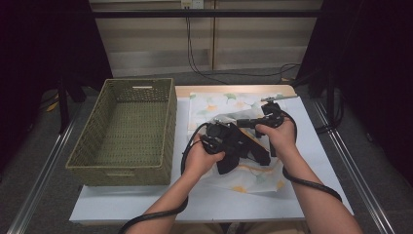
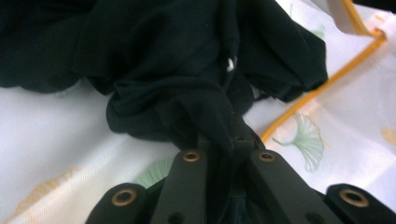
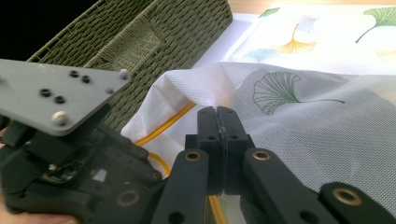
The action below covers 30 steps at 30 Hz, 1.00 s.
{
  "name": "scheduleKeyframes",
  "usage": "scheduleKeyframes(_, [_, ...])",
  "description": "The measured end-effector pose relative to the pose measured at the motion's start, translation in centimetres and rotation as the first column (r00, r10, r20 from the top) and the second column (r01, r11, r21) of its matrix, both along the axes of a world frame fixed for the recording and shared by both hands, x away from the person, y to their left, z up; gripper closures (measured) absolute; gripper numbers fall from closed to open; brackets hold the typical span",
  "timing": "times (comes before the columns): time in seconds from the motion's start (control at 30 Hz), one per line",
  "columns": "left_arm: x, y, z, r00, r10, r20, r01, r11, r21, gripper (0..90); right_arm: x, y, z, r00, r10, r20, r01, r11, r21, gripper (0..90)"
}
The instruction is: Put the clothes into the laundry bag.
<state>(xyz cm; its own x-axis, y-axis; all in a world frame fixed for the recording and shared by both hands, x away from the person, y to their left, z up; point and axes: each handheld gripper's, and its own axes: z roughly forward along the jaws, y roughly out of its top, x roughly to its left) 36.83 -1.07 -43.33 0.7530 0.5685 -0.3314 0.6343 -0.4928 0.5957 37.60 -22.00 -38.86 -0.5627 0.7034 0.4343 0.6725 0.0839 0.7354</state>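
The high view is dim, its corners falling to black. Both gripper views are brighter but soft. The dark cloth (image 2: 187,60) shows almost no detail.

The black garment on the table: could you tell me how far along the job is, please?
Done: both grips look made. In hand: the left gripper is shut on the black garment, the right gripper on the edge of the white leaf-print mesh bag. Left, probably: the green woven basket holds nothing yet.

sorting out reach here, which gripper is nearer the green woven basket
Left. The left gripper sits beside the basket, just off its right wall; the right gripper is farther right over the mesh bag.
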Motion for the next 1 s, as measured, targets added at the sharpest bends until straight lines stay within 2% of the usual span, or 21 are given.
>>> scheduleKeyframes(0.07, [0.1,-0.2,-0.2,0.9998,0.017,0.011,-0.016,0.9998,-0.008,87.7,0.0,-0.1,0.1,1.0000,0.001,0.000,-0.001,1.000,0.002,90.0])
scheduleKeyframes(0.1, [0.3,-0.2,-0.2,0.9999,0.003,0.014,-0.004,1.0000,0.006,87.7,0.0,-0.1,0.1,1.0000,0.002,0.000,-0.002,1.000,0.003,90.0])
scheduleKeyframes(0.13, [0.2,-0.4,-0.3,0.9994,0.029,0.018,-0.029,0.9996,-0.005,87.7,0.0,-0.1,0.1,1.0000,0.001,-0.001,-0.001,1.000,0.003,90.0])
scheduleKeyframes(0.23, [0.4,-0.6,-0.5,0.9985,0.048,0.025,-0.047,0.9988,-0.014,87.7,-0.1,-0.1,0.0,1.0000,0.001,-0.001,-0.001,1.000,0.004,90.0])
scheduleKeyframes(0.27, [0.4,-0.8,-0.5,0.9971,0.072,0.024,-0.071,0.9968,-0.036,87.6,-0.1,-0.1,0.0,1.0000,0.001,-0.001,-0.001,1.000,0.004,90.0])
scheduleKeyframes(0.3, [0.6,-0.8,-0.5,0.9976,0.059,0.037,-0.058,0.9982,-0.015,87.6,-0.1,-0.1,0.0,1.0000,0.001,-0.002,-0.001,1.000,0.005,90.0])
scheduleKeyframes(0.37, [0.7,-0.9,-0.6,0.9956,0.084,0.041,-0.082,0.9960,-0.034,87.6,-0.1,-0.1,0.0,1.0000,0.002,-0.002,-0.002,1.000,0.004,90.0])
scheduleKeyframes(0.5, [1.0,-0.9,-0.6,0.9932,0.099,0.061,-0.097,0.9948,-0.030,87.7,-0.1,-0.2,0.0,1.0000,-0.003,-0.002,0.003,1.000,0.017,90.0])
scheduleKeyframes(0.57, [1.1,-1.0,-0.7,0.9900,0.122,0.071,-0.119,0.9920,-0.041,87.7,-0.1,-0.2,-0.1,1.0000,-0.001,-0.002,0.001,1.000,0.014,90.0])
scheduleKeyframes(0.77, [1.5,-1.1,-0.5,0.9869,0.131,0.094,-0.128,0.9908,-0.046,87.6,-0.2,-0.2,-0.1,1.0000,-0.001,-0.003,0.001,1.000,0.015,90.0])
scheduleKeyframes(0.8, [1.5,-1.2,-0.5,0.9834,0.153,0.097,-0.148,0.9874,-0.056,87.6,-0.2,-0.2,-0.1,1.0000,0.000,-0.002,0.000,1.000,0.014,90.0])
scheduleKeyframes(0.87, [1.7,-0.9,-0.4,0.9809,0.158,0.114,-0.153,0.9871,-0.045,87.6,-0.2,-0.2,0.0,1.0000,-0.002,0.001,0.002,1.000,0.011,90.0])
scheduleKeyframes(1.0, [2.0,-0.5,-0.4,0.9717,0.196,0.133,-0.189,0.9800,-0.064,87.6,-0.2,-0.3,0.1,1.0000,0.002,-0.003,-0.002,1.000,0.013,90.0])
